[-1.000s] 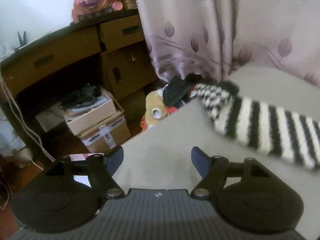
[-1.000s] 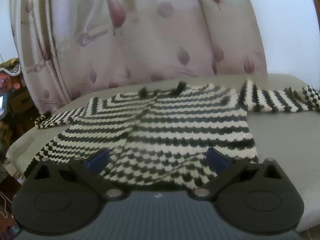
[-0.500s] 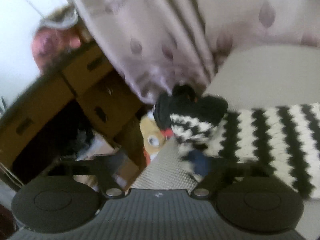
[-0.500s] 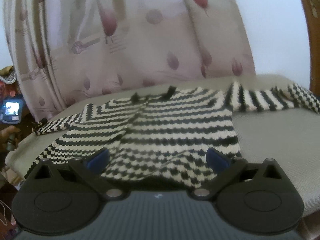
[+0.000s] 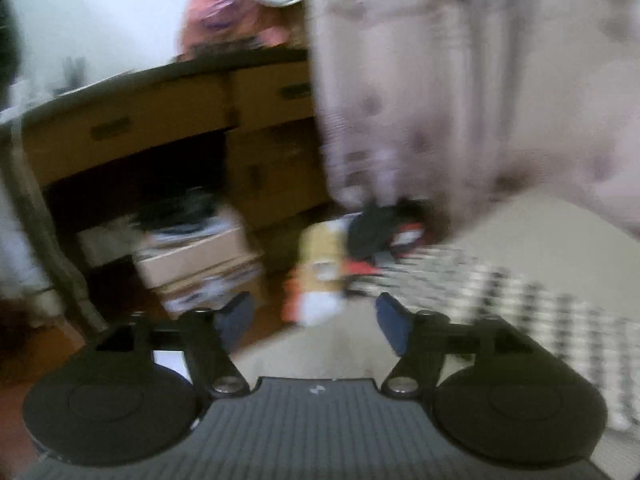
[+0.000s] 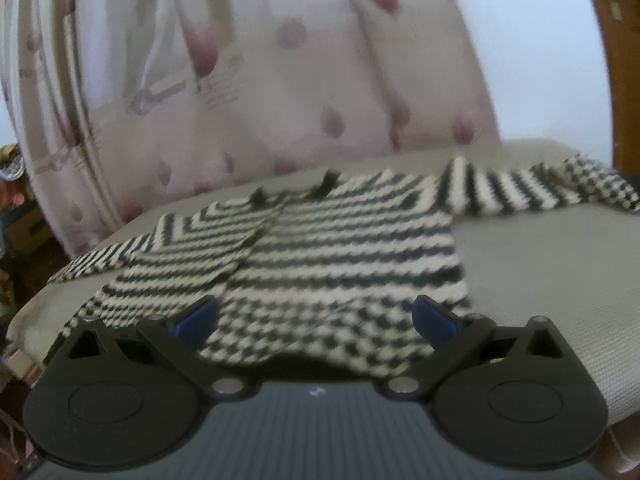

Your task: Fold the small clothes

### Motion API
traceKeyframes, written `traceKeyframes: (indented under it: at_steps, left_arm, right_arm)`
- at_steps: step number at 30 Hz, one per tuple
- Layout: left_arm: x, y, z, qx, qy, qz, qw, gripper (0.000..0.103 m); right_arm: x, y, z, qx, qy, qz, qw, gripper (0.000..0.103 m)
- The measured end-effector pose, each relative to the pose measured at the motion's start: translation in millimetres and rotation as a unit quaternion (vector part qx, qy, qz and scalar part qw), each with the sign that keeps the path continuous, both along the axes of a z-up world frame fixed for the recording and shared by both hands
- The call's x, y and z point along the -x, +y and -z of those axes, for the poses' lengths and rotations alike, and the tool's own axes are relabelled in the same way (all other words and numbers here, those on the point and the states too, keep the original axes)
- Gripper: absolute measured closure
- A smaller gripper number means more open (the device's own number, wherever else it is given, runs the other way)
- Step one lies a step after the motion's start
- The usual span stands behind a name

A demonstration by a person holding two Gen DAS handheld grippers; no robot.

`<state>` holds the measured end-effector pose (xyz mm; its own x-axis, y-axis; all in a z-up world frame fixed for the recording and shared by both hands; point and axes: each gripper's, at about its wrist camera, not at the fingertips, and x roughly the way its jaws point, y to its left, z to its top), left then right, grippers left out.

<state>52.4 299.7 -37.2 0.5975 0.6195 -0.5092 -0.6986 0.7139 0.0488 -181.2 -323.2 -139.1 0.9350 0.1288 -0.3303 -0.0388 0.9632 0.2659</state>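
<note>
A small black-and-white striped knit sweater [image 6: 320, 248] lies spread flat on a grey padded surface [image 6: 540, 272], both sleeves stretched out sideways. My right gripper [image 6: 316, 316] is open and empty, hovering just over the sweater's near hem. In the blurred left wrist view, my left gripper [image 5: 316, 316] is open and empty at the surface's left edge; the sweater's left sleeve [image 5: 540, 308] lies to its right, apart from the fingers.
A pink patterned curtain [image 6: 280, 80] hangs behind the surface. Left of the surface stand a wooden desk with drawers [image 5: 160, 128], cardboard boxes [image 5: 200, 264], a yellow toy [image 5: 320, 264] and dark clothes [image 5: 380, 224] on the floor.
My left gripper has swung back left, off the sleeve cuff it was over half a second ago. My right gripper has moved slightly closer to the sweater's hem.
</note>
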Motion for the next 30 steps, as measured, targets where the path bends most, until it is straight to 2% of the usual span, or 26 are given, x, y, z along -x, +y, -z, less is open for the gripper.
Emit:
traceKeyframes:
  at_steps: [3, 5, 9, 14, 17, 22, 24, 25, 26, 27, 29, 30]
  left_arm:
    - [-5.8, -44.6, 2.6, -0.002, -0.024, 0.073, 0.9970, 0.019]
    - [-12.4, -77.0, 11.9, 0.008, -0.025, 0.132, 0.9909, 0.019]
    - [-29.9, -122.2, 37.5, 0.007, -0.008, 0.195, 0.9808, 0.019]
    - [-38.6, -134.7, 57.5, -0.003, 0.005, 0.194, 0.9809, 0.017]
    - [-31.2, -131.3, 59.3, 0.006, -0.015, 0.190, 0.9816, 0.006]
    - [-29.5, -128.1, 60.4, 0.016, -0.013, 0.186, 0.9823, 0.005]
    - [-34.6, -129.7, 61.2, 0.011, -0.002, 0.186, 0.9825, 0.005]
    - [-36.0, -132.6, 62.6, 0.005, 0.005, 0.186, 0.9825, 0.005]
    - [-38.1, -134.4, 63.1, -0.001, 0.012, 0.186, 0.9825, 0.004]
    - [-39.9, -136.6, 63.8, -0.007, 0.017, 0.186, 0.9824, 0.004]
    - [-42.4, -140.2, 65.0, -0.021, 0.029, 0.183, 0.9825, 0.003]
    - [-42.7, -141.1, 65.7, -0.026, 0.033, 0.182, 0.9825, 0.002]
  right_arm:
    - [-0.6, -33.6, -4.4, -0.012, -0.018, 0.040, 0.999, 0.000]
    - [-5.4, -62.9, -7.2, -0.021, -0.022, 0.071, 0.997, 0.000]
    - [-26.1, -115.0, -12.3, 0.008, -0.007, 0.131, 0.991, 0.000]
    - [-64.8, -178.7, -6.7, 0.030, 0.027, 0.196, 0.980, 0.000]
    - [-88.9, -224.3, 6.0, -0.029, 0.059, 0.231, 0.971, 0.001]
    - [-110.8, -295.2, 26.0, -0.087, 0.076, 0.304, 0.946, 0.001]
    - [-116.4, -315.8, 32.6, -0.099, 0.072, 0.309, 0.943, 0.004]
    - [-119.7, -323.3, 35.7, -0.107, 0.071, 0.299, 0.946, 0.007]
    - [-125.6, -328.3, 38.7, -0.115, 0.073, 0.282, 0.950, 0.026]
    - [-131.9, -331.9, 40.9, -0.120, 0.078, 0.264, 0.954, 0.058]
    - [-139.0, -334.1, 39.0, -0.105, 0.079, 0.241, 0.962, 0.081]
    - [-141.8, -334.2, 36.2, -0.094, 0.073, 0.232, 0.965, 0.083]
